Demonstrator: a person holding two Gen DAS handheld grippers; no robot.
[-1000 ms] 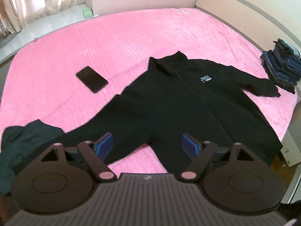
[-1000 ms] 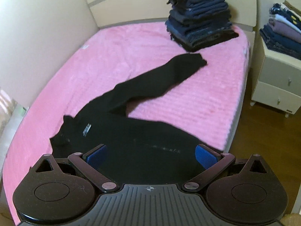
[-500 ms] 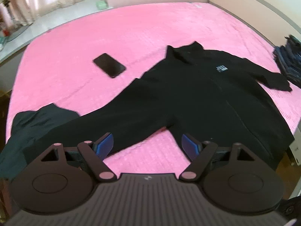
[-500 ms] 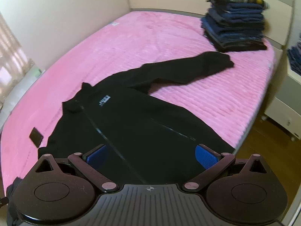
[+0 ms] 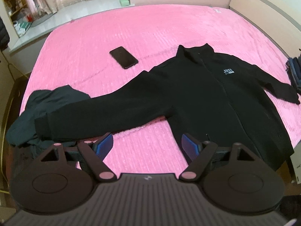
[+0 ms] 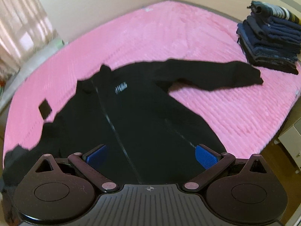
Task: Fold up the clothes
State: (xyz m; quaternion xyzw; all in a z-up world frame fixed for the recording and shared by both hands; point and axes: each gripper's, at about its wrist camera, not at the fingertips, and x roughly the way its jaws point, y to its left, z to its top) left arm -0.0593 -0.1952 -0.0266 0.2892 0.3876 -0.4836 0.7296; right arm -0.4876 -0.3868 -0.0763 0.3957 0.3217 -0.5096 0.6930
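Note:
A black zip-up jacket (image 5: 207, 98) lies spread face up on the pink bed (image 5: 150, 30), both sleeves stretched out. My left gripper (image 5: 147, 145) hovers open over bare pink cover between the left sleeve and the hem, nothing between its blue pads. In the right wrist view the same jacket (image 6: 135, 116) fills the middle, its right sleeve (image 6: 216, 75) reaching toward a clothes stack. My right gripper (image 6: 150, 155) hangs open above the jacket's lower front near the zip, holding nothing.
A black phone (image 5: 123, 57) lies on the bed left of the collar. A crumpled dark green garment (image 5: 45, 109) sits under the left cuff at the bed's edge. A stack of folded dark clothes (image 6: 270, 45) stands at the far right corner. Wooden floor borders the bed.
The left view has slid left, bringing the left sleeve cuff and the dark green garment nearer. The right view has rolled and swung left, now looking over the jacket's front.

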